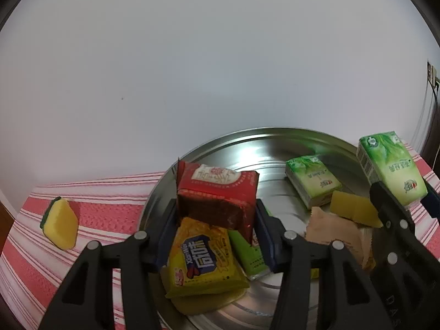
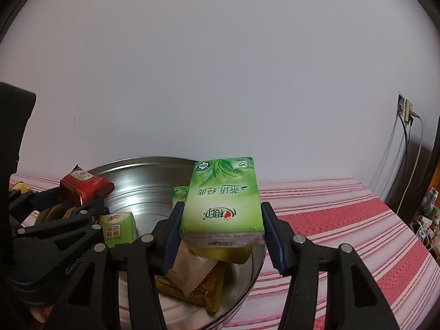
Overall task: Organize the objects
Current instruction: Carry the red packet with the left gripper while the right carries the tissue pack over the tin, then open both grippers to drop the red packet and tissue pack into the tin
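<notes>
A red snack packet (image 1: 217,192) is gripped between the blue pads of the left tongs (image 1: 216,220) and held above the round metal tray (image 1: 247,148); a green tissue pack (image 2: 222,200) is clamped in the same way by the right tongs (image 2: 221,228) over the tray's right part. Beneath the red packet, a yellow snack packet (image 1: 203,258) and a green packet (image 1: 247,255) are seen lying in the tray. A second green tissue pack (image 1: 312,183) is shown further in, with a yellow sponge piece (image 1: 352,210) just beside it and a beige wrapper (image 1: 335,233) under that piece. The tray is carried by a bench covered with a red-and-white striped cloth (image 2: 343,220). A yellow sponge with a green backing (image 1: 60,222) is seen on the cloth, left of the tray and apart from it. A white wall is visible behind.
</notes>
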`<control>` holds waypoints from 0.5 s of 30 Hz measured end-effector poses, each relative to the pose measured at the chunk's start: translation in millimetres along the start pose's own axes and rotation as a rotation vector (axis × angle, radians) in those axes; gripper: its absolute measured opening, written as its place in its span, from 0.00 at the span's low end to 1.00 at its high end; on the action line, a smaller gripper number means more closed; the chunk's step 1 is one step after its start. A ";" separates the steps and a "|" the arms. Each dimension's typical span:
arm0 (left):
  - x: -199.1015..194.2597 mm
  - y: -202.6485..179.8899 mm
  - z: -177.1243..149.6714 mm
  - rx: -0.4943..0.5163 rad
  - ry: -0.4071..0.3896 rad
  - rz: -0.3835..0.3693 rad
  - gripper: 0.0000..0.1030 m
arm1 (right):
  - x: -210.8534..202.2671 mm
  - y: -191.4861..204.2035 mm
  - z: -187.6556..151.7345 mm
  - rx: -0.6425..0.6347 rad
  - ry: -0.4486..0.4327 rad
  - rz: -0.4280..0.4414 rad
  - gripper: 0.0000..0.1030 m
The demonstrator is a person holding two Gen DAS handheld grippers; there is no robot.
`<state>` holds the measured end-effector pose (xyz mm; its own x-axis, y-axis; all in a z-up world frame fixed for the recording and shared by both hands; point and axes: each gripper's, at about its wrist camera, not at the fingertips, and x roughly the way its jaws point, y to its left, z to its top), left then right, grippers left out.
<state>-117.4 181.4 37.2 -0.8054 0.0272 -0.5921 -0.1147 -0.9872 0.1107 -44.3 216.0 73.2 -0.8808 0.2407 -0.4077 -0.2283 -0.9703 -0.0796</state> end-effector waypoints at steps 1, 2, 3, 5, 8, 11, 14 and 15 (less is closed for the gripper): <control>0.0 0.8 1.0 -0.001 0.003 0.003 0.51 | -2.8 3.7 0.2 -0.004 0.003 0.004 0.55; 0.0 0.7 1.1 -0.002 0.005 0.003 0.51 | -16.6 8.1 0.1 -0.008 0.005 0.006 0.55; -0.1 0.5 1.5 -0.002 0.005 0.003 0.51 | -22.8 11.1 0.1 -0.014 0.006 0.010 0.55; -2.4 -2.7 1.8 0.004 0.001 0.005 0.51 | -25.5 13.7 0.1 -0.023 0.006 0.019 0.55; 2.6 -6.0 0.8 0.020 0.008 0.000 0.51 | -48.0 47.0 -14.4 -0.029 0.013 0.044 0.55; 6.8 -12.0 2.2 0.029 0.001 -0.004 0.56 | -50.4 48.2 -15.9 -0.023 0.027 0.096 0.56; 7.8 -8.3 6.1 0.012 -0.012 -0.001 0.76 | -53.9 44.8 -16.7 0.008 0.039 0.117 0.56; 7.1 -6.1 7.3 -0.003 -0.018 0.002 0.83 | -55.9 42.4 -17.1 0.024 0.038 0.126 0.57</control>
<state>-126.7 188.7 38.0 -0.8161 0.0280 -0.5772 -0.1115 -0.9877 0.1096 2.3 161.0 77.0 -0.8867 0.1156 -0.4476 -0.1272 -0.9919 -0.0042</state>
